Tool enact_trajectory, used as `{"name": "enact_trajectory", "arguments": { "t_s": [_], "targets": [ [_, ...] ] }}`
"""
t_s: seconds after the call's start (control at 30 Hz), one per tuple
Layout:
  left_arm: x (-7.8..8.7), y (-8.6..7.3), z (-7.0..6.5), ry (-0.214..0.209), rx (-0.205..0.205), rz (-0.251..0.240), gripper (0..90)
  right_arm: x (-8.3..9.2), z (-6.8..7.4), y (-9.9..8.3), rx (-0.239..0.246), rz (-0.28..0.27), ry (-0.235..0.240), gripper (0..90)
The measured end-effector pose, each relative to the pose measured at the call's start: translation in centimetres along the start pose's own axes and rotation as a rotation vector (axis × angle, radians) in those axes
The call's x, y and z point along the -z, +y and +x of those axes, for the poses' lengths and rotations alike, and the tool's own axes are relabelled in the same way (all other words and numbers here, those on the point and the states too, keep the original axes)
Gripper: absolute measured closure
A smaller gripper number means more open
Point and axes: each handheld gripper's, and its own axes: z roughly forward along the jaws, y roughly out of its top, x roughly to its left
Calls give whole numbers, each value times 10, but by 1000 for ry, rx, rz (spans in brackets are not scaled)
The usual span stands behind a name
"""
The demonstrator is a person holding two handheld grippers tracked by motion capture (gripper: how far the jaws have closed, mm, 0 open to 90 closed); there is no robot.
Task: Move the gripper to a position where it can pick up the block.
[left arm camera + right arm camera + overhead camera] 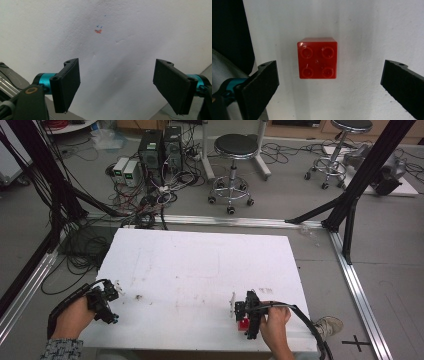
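Note:
A red four-stud brick (317, 58) lies studs-up on the white foam board (200, 270). In the high view the brick (243, 324) peeks out beneath my right gripper (248, 316) near the board's front edge. My right gripper (329, 85) hangs straight over it, jaws wide open on either side and not touching it. My left gripper (105, 302) sits at the board's front left corner. In its own view the left gripper (116, 86) is open over bare board, with a small orange and blue mark (98, 30) ahead.
Two black stools (234, 150) stand on the floor beyond the board, with computer boxes and tangled cables (150, 175) at the back left. Black frame legs (360, 175) and aluminium rails (360, 285) border the board on the right and left.

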Motion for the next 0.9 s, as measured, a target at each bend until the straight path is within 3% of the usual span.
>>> {"name": "enact_trajectory", "arguments": {
  "t_s": [0.13,0.3,0.9],
  "targets": [
    [0,0,0,-1,0,2,221,-5,2,3,17,1,-26,8],
    [0,0,0,-1,0,-1,221,-11,1,4,9,4,15,8],
    [-1,-1,0,-1,4,-6,221,-16,5,7,7,5,12,8]
  ]
}}
